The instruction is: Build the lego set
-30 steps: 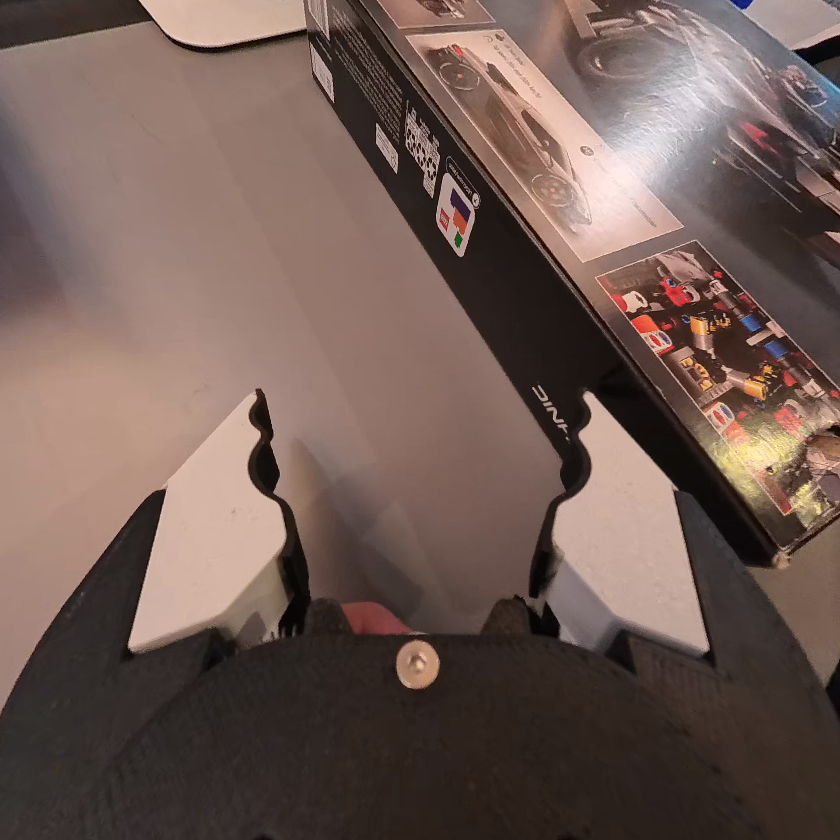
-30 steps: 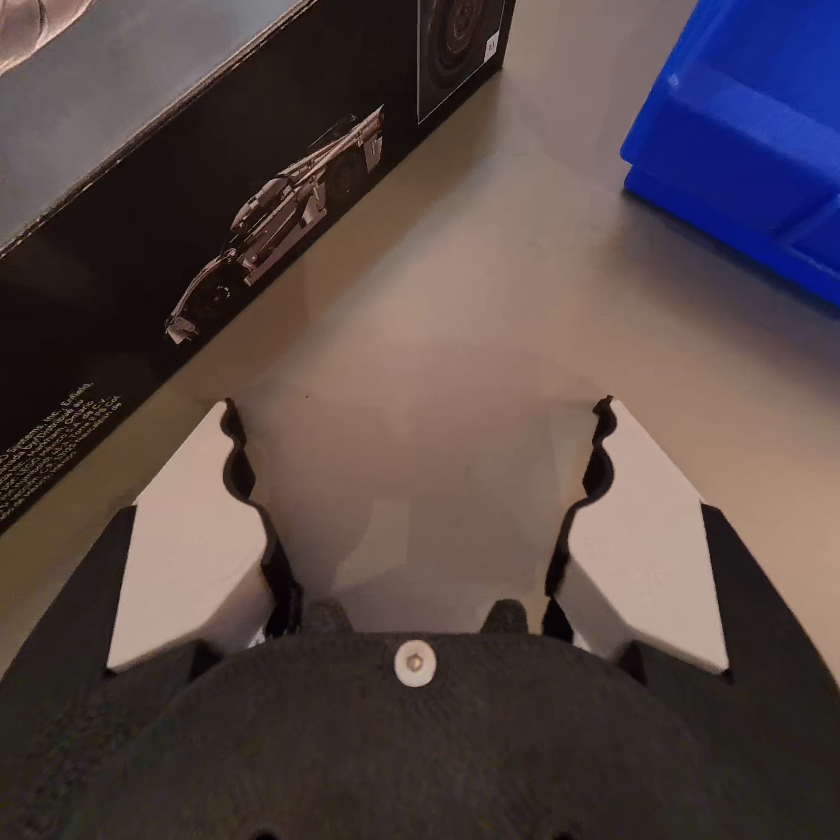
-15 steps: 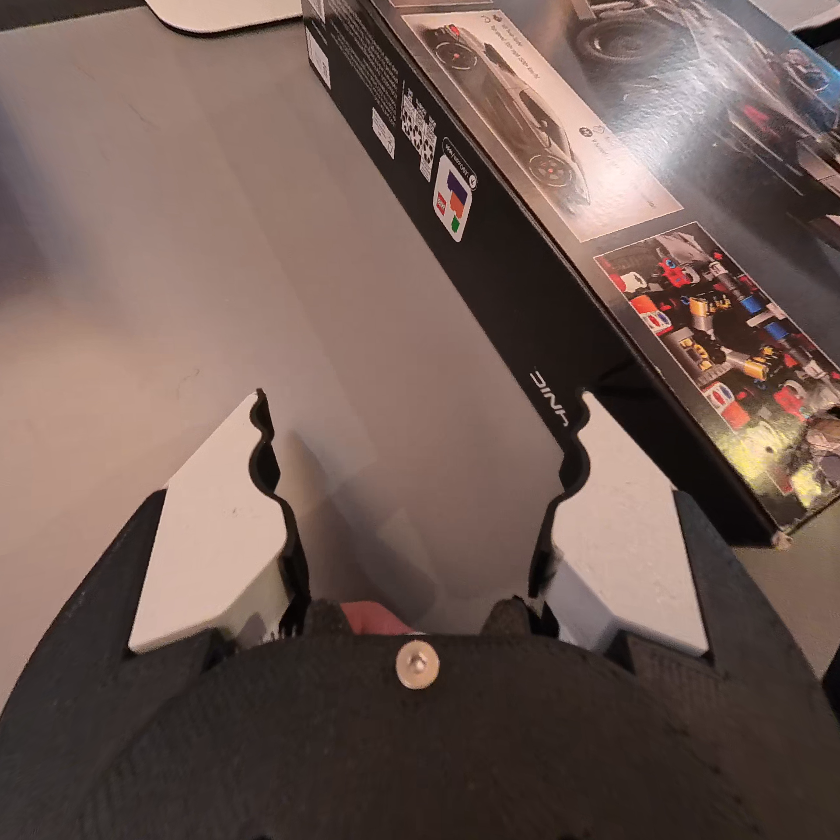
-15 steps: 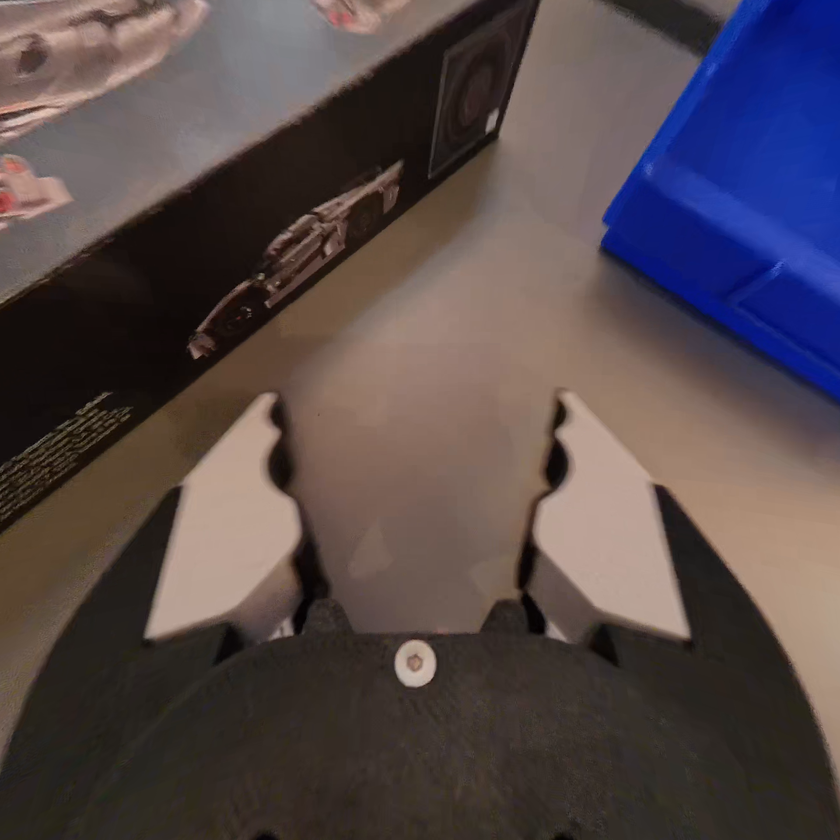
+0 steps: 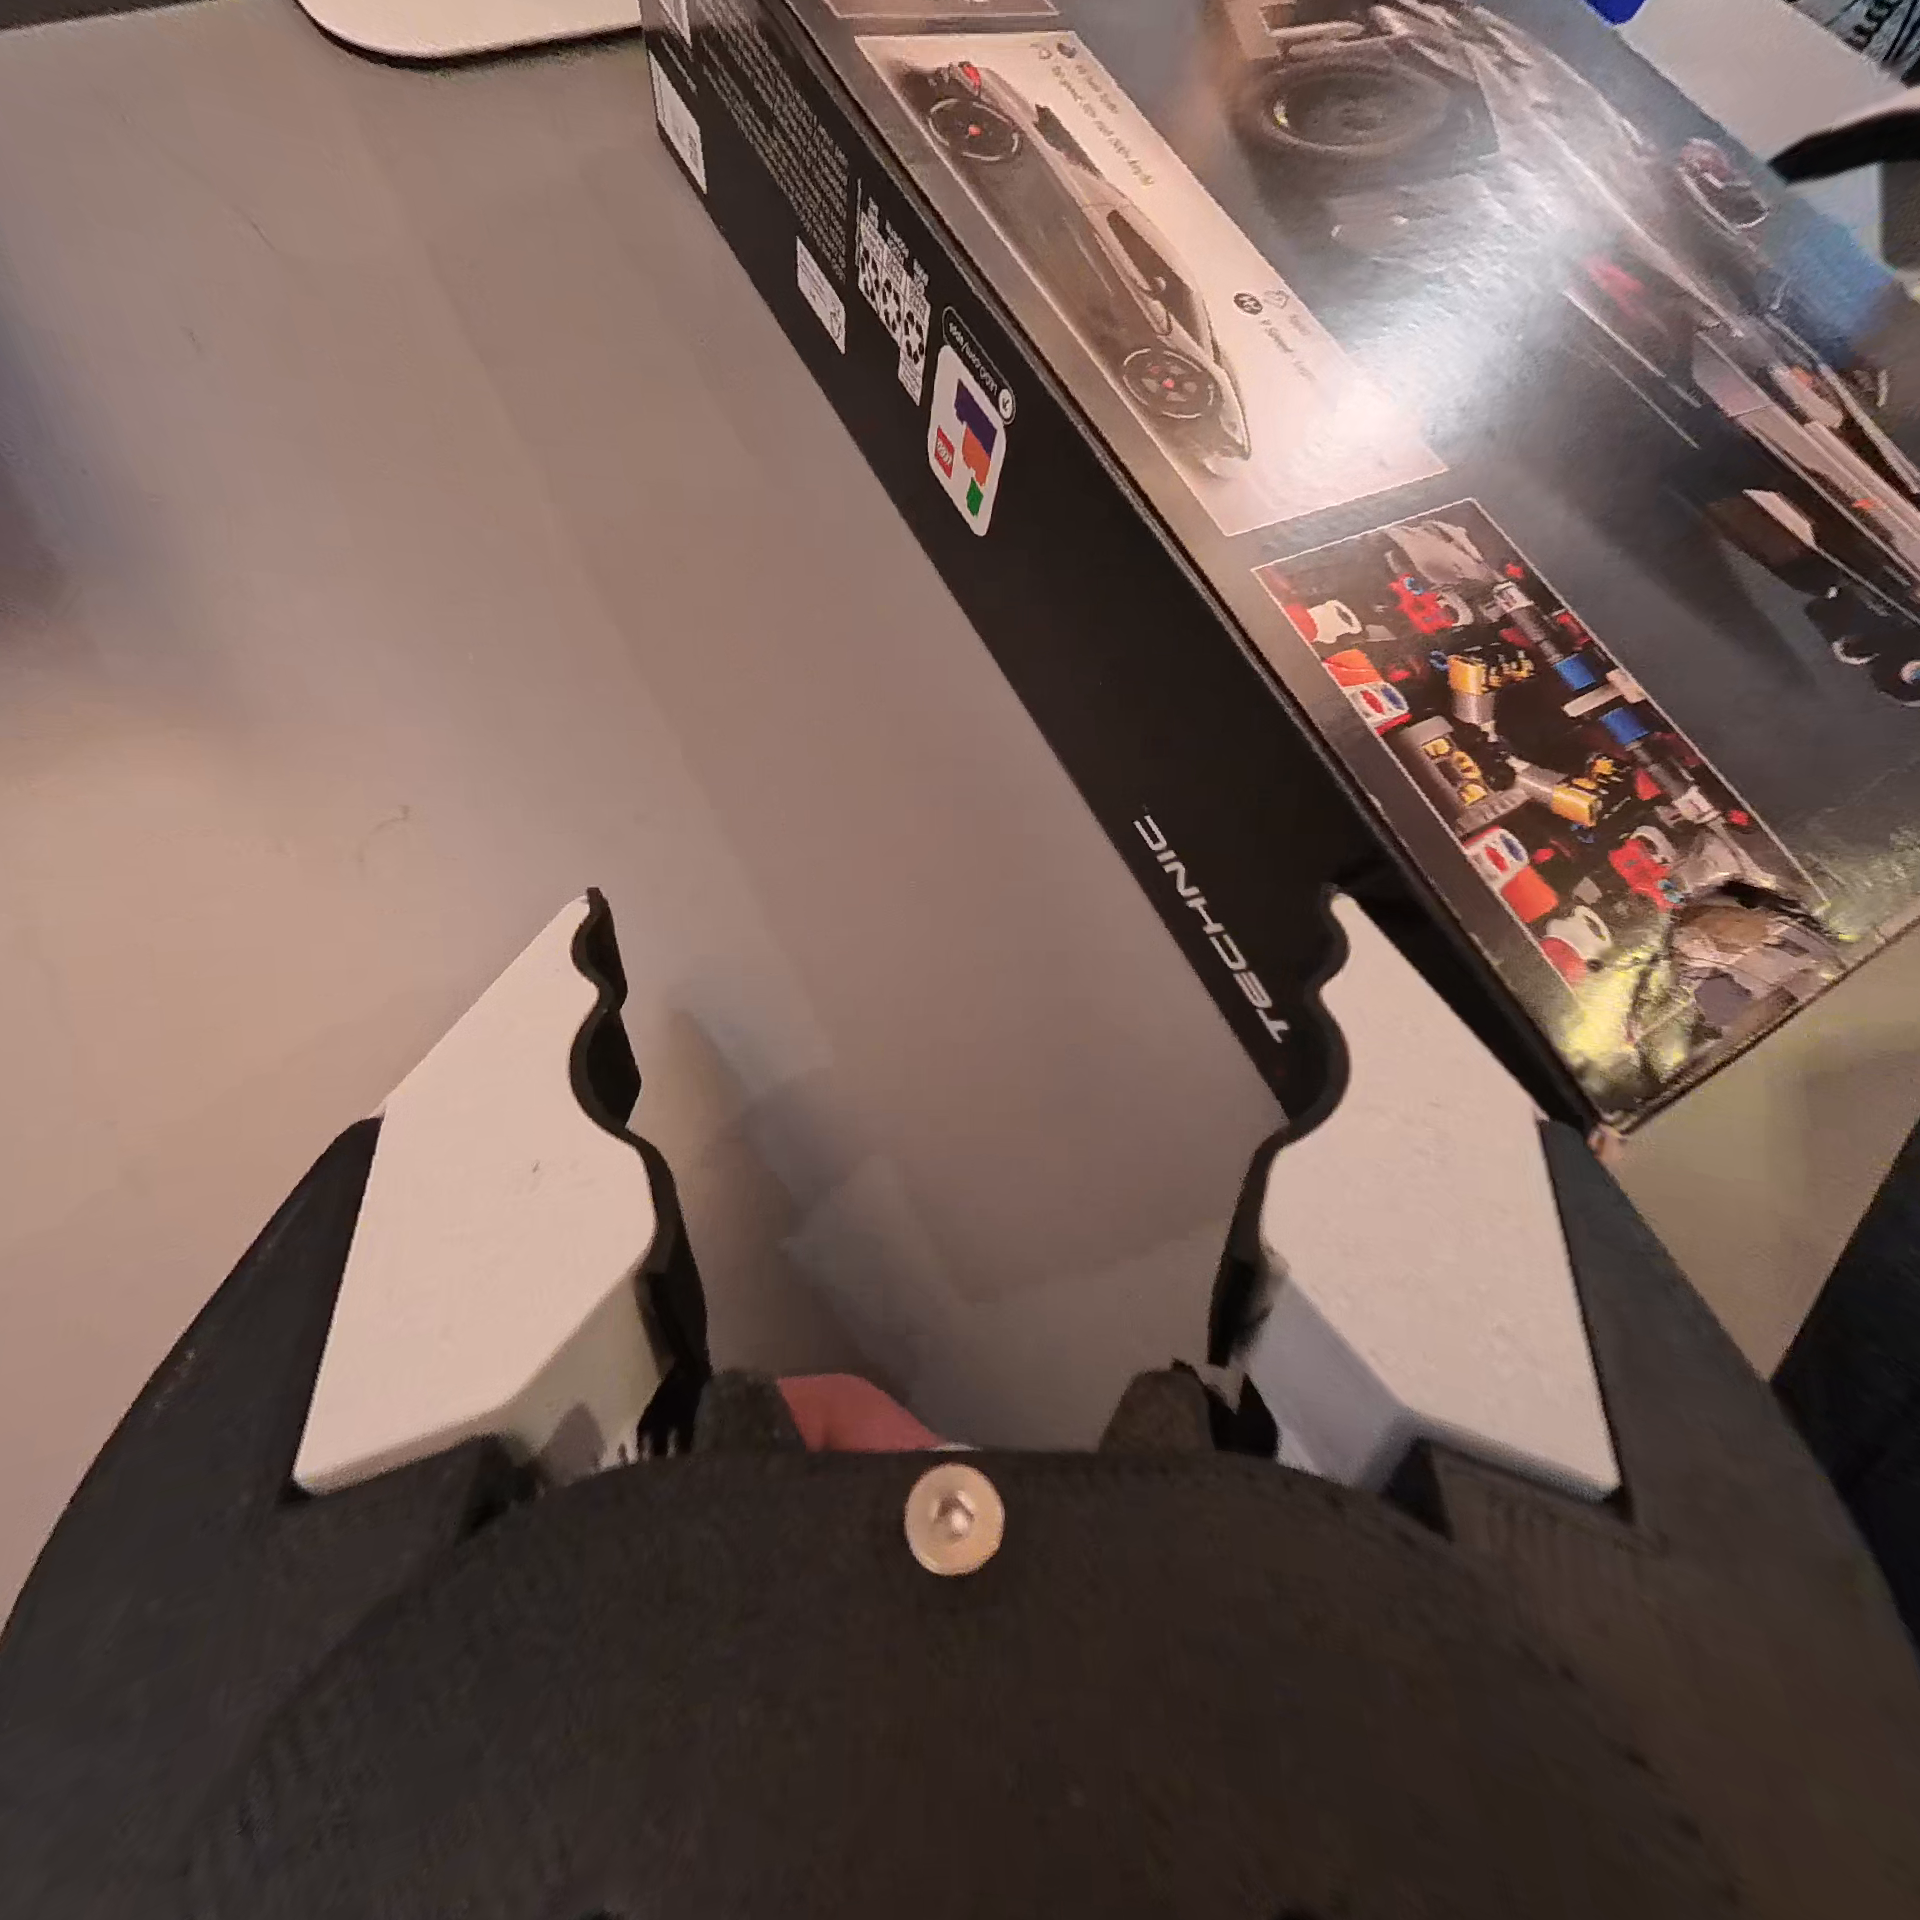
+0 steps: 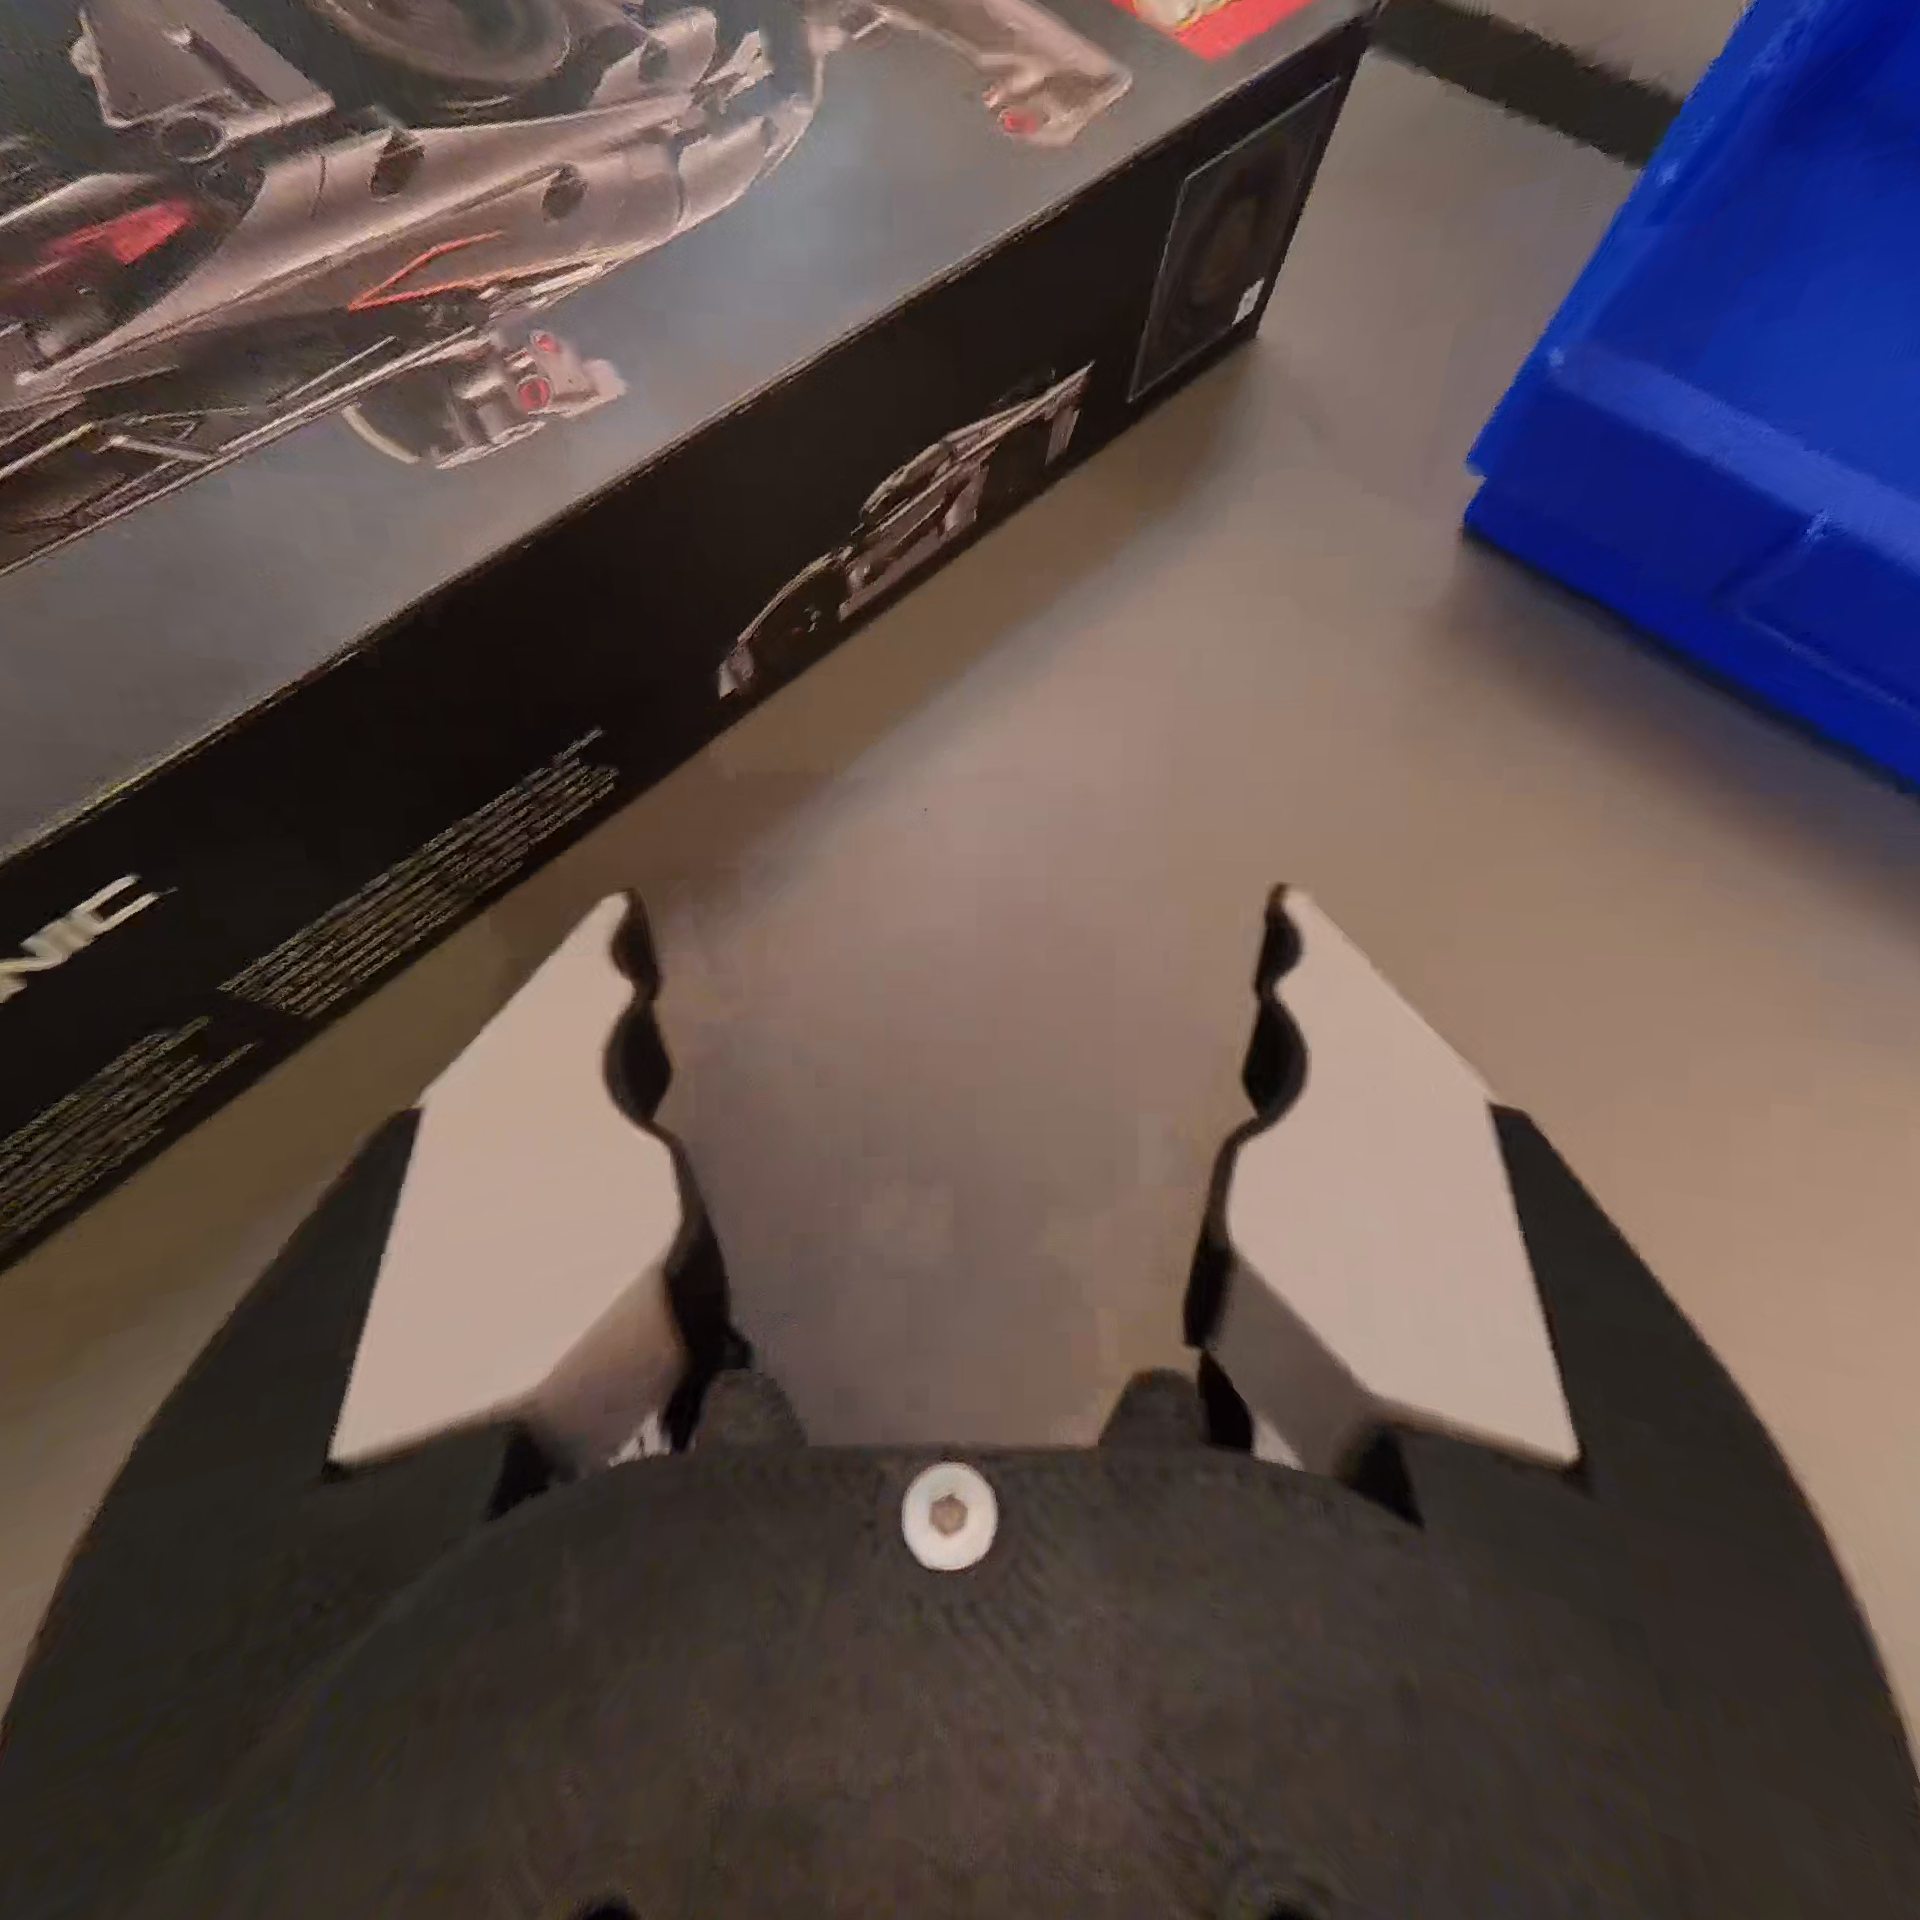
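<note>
A large black lego set box (image 5: 1299, 540) with car pictures lies flat on the grey table (image 5: 364, 571). In the left wrist view it runs from the top centre to the right. My left gripper (image 5: 966, 914) is open and empty, low over the table beside the box's long left side, its right fingertip (image 5: 1351, 935) close to that side. In the right wrist view the box (image 6: 520, 416) fills the upper left. My right gripper (image 6: 951, 904) is open and empty over bare table, just right of the box's side.
A blue plastic bin (image 6: 1725, 436) stands at the right of the right wrist view, across a strip of table from the box. A white flat object (image 5: 468, 21) lies at the far table edge in the left wrist view.
My right gripper has risen and pulled back, so more of the box top shows, and its jaws have narrowed somewhat. My left gripper has shifted slightly along the box side.
</note>
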Motion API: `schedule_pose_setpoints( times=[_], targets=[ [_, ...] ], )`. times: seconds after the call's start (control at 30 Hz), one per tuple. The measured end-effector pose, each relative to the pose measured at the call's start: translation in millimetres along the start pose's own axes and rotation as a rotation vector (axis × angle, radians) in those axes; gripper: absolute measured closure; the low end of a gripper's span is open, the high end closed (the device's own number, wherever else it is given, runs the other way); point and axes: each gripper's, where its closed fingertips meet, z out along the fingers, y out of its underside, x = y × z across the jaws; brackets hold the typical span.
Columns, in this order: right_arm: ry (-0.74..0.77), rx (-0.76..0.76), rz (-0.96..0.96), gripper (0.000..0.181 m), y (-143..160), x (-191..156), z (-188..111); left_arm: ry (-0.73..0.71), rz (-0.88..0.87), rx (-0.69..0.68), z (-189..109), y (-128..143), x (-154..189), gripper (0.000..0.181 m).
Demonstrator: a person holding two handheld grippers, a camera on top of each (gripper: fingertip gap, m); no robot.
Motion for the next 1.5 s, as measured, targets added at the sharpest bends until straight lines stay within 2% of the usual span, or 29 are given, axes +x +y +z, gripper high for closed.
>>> schedule_pose_setpoints(
  times=[0.1,0.17,0.27,0.33,0.4,0.5,0.53,0.6,0.7,0.77,0.83,0.9,0.93,1.0,1.17,1.23,1.33,1.4,1.5],
  targets=[
    [-0.171,0.012,0.071,0.079,-3.6,-27.8,-17.5,0.013,0.004,0.041,-11.6,-8.8,5.2,0.056],
    [-0.208,0.024,0.110,0.072,-4.7,-35.4,-27.9,0.027,0.013,0.062,-21.3,-13.3,10.8,0.056],
    [-0.291,0.063,0.095,0.079,-3.5,-57.0,-45.1,0.031,0.027,0.079,-33.5,-15.5,18.2,0.057],
    [-0.340,0.039,0.144,0.066,0.3,-68.6,-51.3,0.046,0.025,0.091,-39.6,-16.8,25.9,0.057],
    [-0.419,0.051,0.169,0.075,-0.7,-87.7,-63.8,0.060,0.037,0.103,-44.6,-19.3,35.5,0.058],
    [-0.444,0.084,0.106,0.057,-2.8,-115.3,-84.1,0.064,0.086,0.142,-55.8,-28.2,49.9,0.063],
    [-0.459,0.096,0.084,0.062,-4.4,-125.9,-93.4,0.085,0.103,0.155,-60.3,-31.0,57.6,0.065],
    [-0.483,0.119,0.046,0.088,-9.9,-147.4,-112.3,0.092,0.140,0.166,-66.7,-33.8,69.4,0.070],
    [-0.460,0.103,-0.043,0.099,-10.0,-178.1,-126.3,0.118,0.199,0.157,-70.4,-29.8,91.9,0.078],
    [-0.454,0.107,-0.110,0.119,-13.3,-202.0,-131.5,0.128,0.272,0.134,-71.0,-24.1,108.2,0.086],
    [-0.399,0.048,-0.205,0.115,-7.4,-220.6,-125.1,0.131,0.383,0.102,-72.4,-17.6,125.5,0.093],
    [-0.337,0.047,-0.313,0.119,-10.0,-235.3,-119.3,0.135,0.487,0.083,-71.8,-10.2,141.2,0.107],
    [-0.309,0.054,-0.354,0.123,-13.2,-240.6,-115.9,0.147,0.527,0.061,-68.9,-4.0,148.9,0.110],
    [-0.283,0.015,-0.417,0.119,-9.4,-247.9,-104.4,0.107,0.636,0.007,-58.8,7.4,153.2,0.112],
    [-0.157,-0.106,-0.534,0.117,9.9,-236.6,-74.6,0.041,0.852,-0.096,-36.4,23.0,162.7,0.126],
    [-0.132,-0.104,-0.560,0.115,10.0,-234.0,-71.2,0.007,0.865,-0.130,-27.2,26.3,155.0,0.123],
    [-0.123,-0.095,-0.556,0.124,6.4,-231.4,-69.3,-0.001,0.905,-0.160,-19.8,29.6,152.1,0.119],
    [-0.090,-0.132,-0.579,0.116,10.8,-227.3,-62.6,0.000,0.905,-0.166,-17.4,27.8,151.4,0.124],
    [-0.019,-0.176,-0.663,0.108,17.0,-226.9,-57.0,0.001,0.915,-0.178,-16.9,29.2,152.0,0.121]
  ],
)
